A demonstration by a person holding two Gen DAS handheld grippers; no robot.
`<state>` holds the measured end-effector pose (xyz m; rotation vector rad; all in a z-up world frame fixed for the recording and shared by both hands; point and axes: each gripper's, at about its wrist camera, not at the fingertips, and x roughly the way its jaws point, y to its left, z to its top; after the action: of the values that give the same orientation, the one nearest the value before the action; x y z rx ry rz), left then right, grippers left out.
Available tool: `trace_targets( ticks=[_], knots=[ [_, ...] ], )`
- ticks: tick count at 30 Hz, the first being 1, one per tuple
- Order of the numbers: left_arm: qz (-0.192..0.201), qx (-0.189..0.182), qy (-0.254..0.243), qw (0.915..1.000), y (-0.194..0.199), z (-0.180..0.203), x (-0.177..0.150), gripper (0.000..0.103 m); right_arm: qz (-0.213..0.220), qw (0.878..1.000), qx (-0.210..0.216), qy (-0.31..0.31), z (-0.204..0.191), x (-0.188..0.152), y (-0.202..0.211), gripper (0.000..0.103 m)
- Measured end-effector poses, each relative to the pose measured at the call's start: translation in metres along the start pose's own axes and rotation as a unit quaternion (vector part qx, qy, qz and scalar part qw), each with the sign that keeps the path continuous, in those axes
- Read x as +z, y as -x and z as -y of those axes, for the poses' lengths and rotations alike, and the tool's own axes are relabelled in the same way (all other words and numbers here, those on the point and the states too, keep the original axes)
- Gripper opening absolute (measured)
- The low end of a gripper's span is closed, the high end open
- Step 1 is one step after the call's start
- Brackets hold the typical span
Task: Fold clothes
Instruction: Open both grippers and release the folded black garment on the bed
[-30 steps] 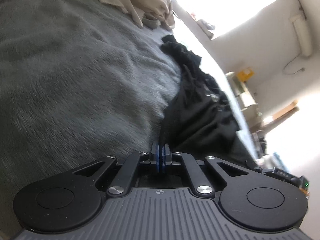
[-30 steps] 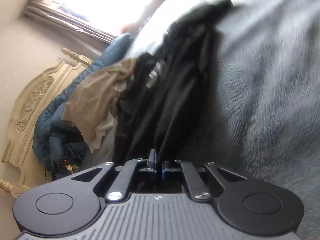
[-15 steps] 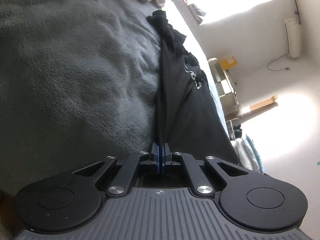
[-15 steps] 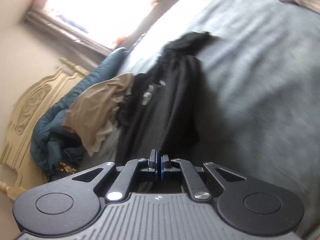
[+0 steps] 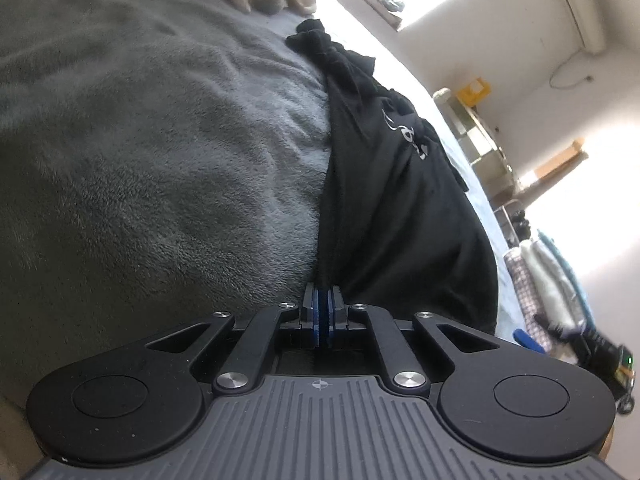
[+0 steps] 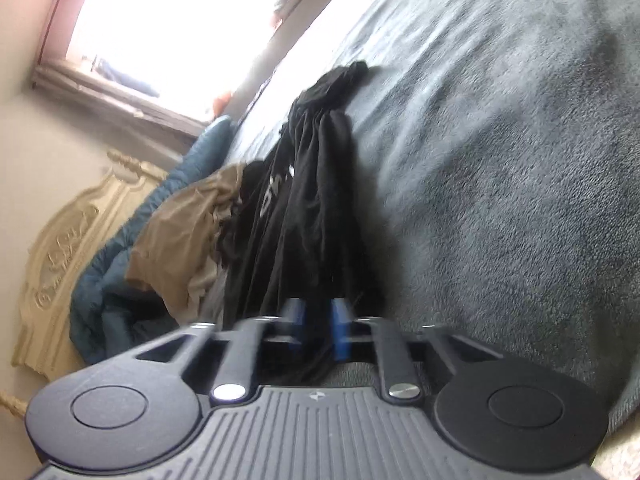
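Black garment (image 5: 392,184) pinched in left hand-held gripper (image 5: 325,300), right hand-held gripper (image 6: 318,312) just opening, cloth between jaws

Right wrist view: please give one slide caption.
Right tongs opening around the black shirt on the grey blanket.

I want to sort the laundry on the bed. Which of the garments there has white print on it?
The black garment, the one lying between the fingers of the right claw. It shows white lettering; the tan garment beside it is plain.
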<state>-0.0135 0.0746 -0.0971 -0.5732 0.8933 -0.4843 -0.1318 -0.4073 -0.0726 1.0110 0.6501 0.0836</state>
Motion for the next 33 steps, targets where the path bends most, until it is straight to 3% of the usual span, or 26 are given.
trace_targets(
  ticks=[1, 3, 5, 9, 12, 14, 17, 21, 24, 26, 30, 33],
  knots=[
    [0.004, 0.007, -0.01, 0.9999, 0.002, 0.002, 0.0, 0.008, 0.004, 1.0, -0.002, -0.001, 0.001, 0.001, -0.002, 0.052],
    [0.015, 0.021, -0.031, 0.9992, 0.006, 0.007, 0.0, 0.017, 0.006, 1.0, -0.007, 0.002, 0.003, 0.003, -0.009, 0.056],
    [0.045, 0.051, -0.067, 0.9955, 0.016, 0.015, -0.001, 0.033, 0.0, 1.0, -0.005, 0.004, 0.005, 0.005, -0.019, 0.057],
    [0.103, 0.112, -0.15, 0.9768, 0.029, 0.033, -0.002, 0.042, -0.007, 1.0, -0.019, 0.023, 0.006, 0.011, -0.04, 0.057],
    [0.102, 0.094, -0.169, 0.9757, 0.029, 0.039, 0.0, 0.043, -0.01, 0.998, -0.03, 0.058, 0.003, 0.014, -0.055, 0.048],
    [0.097, 0.075, -0.175, 0.9768, 0.025, 0.042, 0.002, 0.043, -0.008, 0.996, -0.032, 0.085, -0.01, 0.016, -0.06, 0.005],
    [0.086, 0.039, -0.191, 0.9772, 0.017, 0.048, 0.0, 0.043, -0.001, 0.991, -0.026, 0.129, -0.039, 0.02, -0.067, 0.005],
    [0.059, 0.002, -0.202, 0.9775, 0.0, 0.057, -0.002, 0.043, -0.014, 0.976, -0.003, 0.217, -0.103, 0.025, -0.097, 0.005],
    [0.048, -0.007, -0.196, 0.9793, -0.012, 0.059, 0.0, 0.043, -0.064, 0.959, 0.005, 0.276, -0.146, 0.018, -0.149, 0.017],
    [0.043, -0.012, -0.187, 0.9814, -0.019, 0.059, 0.004, 0.043, -0.104, 0.951, 0.015, 0.292, -0.164, 0.013, -0.186, 0.059],
    [0.034, -0.024, -0.172, 0.9842, -0.03, 0.059, 0.012, 0.045, -0.145, 0.957, 0.033, 0.249, -0.164, 0.022, -0.215, 0.06],
    [0.03, -0.04, -0.179, 0.9826, -0.035, 0.064, 0.015, 0.048, -0.097, 0.972, 0.078, 0.197, -0.145, 0.038, -0.178, 0.06]
  ],
)
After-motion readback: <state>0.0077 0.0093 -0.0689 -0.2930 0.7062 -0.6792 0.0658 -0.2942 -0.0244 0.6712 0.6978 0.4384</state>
